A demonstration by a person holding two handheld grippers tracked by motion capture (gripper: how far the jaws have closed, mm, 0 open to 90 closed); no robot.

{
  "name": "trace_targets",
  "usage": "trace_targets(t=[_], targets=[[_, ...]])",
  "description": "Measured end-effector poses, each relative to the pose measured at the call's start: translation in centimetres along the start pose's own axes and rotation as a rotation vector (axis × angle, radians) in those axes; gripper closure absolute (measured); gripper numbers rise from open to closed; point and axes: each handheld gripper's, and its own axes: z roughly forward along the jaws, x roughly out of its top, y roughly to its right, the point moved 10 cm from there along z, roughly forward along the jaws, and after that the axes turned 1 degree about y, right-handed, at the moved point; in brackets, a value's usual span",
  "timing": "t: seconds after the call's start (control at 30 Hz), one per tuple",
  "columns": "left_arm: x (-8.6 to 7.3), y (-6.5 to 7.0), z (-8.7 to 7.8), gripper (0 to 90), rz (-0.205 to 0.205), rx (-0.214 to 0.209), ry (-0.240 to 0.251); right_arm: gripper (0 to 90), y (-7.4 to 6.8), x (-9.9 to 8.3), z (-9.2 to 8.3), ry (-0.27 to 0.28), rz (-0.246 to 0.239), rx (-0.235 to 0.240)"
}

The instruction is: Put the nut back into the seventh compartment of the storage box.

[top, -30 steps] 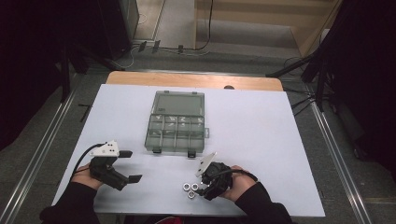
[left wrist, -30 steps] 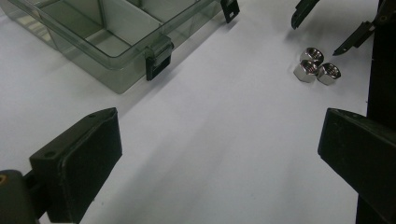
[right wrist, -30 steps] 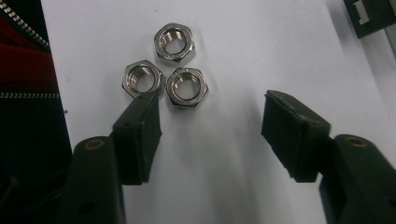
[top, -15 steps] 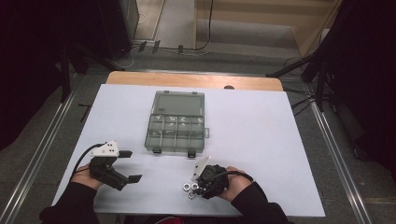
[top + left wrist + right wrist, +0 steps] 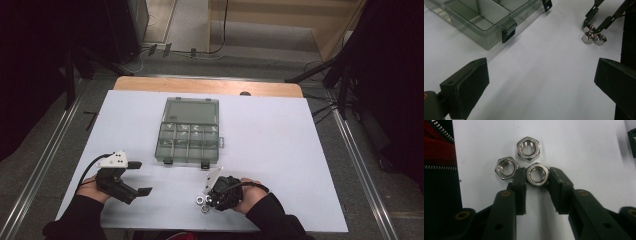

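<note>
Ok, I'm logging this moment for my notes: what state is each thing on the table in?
Organizer box: lid open, laid flat behind; the compartments look empty.
Gripped nut: flat on the table, clamped between the right tool's pads.
Two other nuts: loose, flat on the table, one touching a right pad.
Right tool: shut on the nut, having just closed.
Left tool: open, holding nothing.

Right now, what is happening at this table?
A person works with two hand-held grippers at a white table. The right gripper has just closed its jaws on one of three steel nuts; the other two nuts lie beside it. The left gripper rests open. A clear compartment box stands open behind.
</note>
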Motion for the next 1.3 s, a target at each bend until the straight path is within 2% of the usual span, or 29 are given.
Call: trace_targets(t=[0.43,0.53,0.7,0.87,1.0,1.1,1.23,1.3], targets=[[0.0,0.0,0.0,0.0,-0.001,0.001,0.001,71.6,0.0,-0.1,-0.1,0.014,0.033,0.04],[0.0,0.0,0.0,0.0,-0.001,0.0,0.0,71.6,0.1,-0.1,0.0,0.027,0.02,0.048],[0.0,0.0,0.0,0.0,-0.001,-0.001,0.0,71.6,0.7,-0.2,-0.6,0.043,0.05,0.035],[0.0,0.0,-0.1,0.0,-0.001,0.001,0.0,71.6,1.3,0.0,-1.7,0.103,0.114,0.041],[0.0,0.0,-0.1,0.0,-0.001,0.0,0.001,71.6,1.7,0.9,-2.8,0.199,0.161,0.057],[-0.1,-0.1,-0.1,0.0,-0.001,0.001,-0.001,71.6,2.1,1.5,-3.8,0.269,0.199,0.044],[0.0,0.0,0.0,0.0,-0.001,-0.001,-0.001,71.6,2.6,1.4,-3.5,0.258,0.196,0.019],[-0.1,0.0,0.0,0.0,0.0,-0.002,-0.003,71.6,2.9,1.4,-3.5,0.263,0.215,0.019]])
